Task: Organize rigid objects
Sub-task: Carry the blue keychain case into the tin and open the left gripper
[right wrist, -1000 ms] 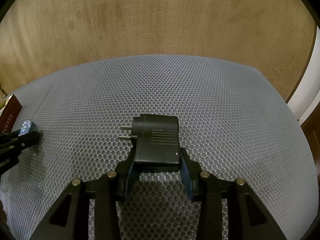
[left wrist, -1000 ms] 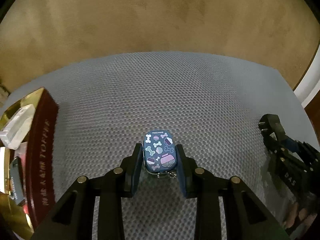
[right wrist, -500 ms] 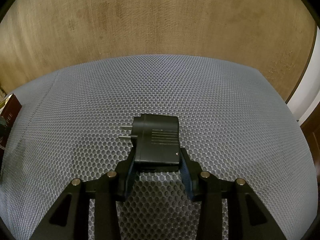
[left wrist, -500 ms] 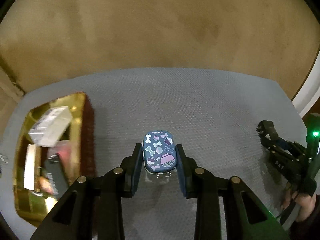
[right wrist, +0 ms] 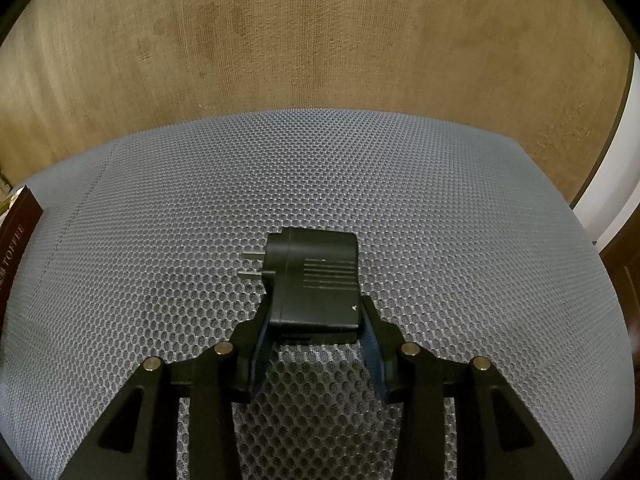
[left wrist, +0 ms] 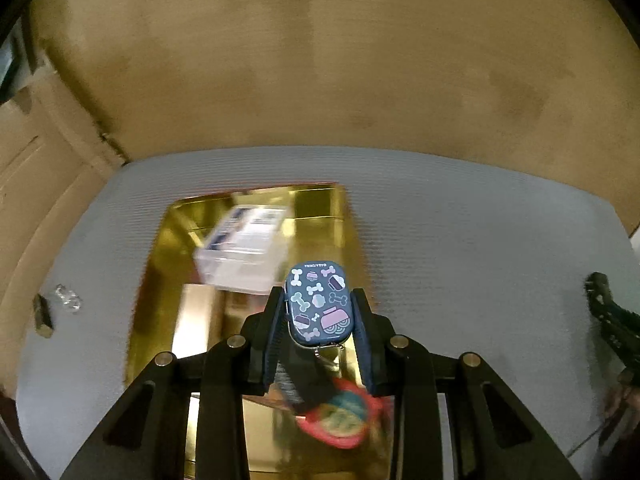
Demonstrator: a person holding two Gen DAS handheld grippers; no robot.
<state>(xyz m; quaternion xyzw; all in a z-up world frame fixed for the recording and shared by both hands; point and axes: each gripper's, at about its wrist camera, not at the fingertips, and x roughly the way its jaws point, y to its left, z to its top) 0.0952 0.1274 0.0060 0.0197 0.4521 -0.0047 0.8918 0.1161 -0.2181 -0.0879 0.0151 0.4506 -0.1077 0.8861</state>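
Inside gold box (left wrist: 340, 216): white carton (left wrist: 244, 252), red disc (left wrist: 340, 416); left fingers (left wrist: 276, 320) gripping tin (left wrist: 319, 303).

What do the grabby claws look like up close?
Both the left gripper and the right gripper are black, angular frames with triangular cut-outs, round silvery bolt heads on the joints, and dark blue ribbed pads inside the fingers.

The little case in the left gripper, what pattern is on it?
Dark blue case printed with pale bones and pink-lilac shapes; the left wrist view shows it best.
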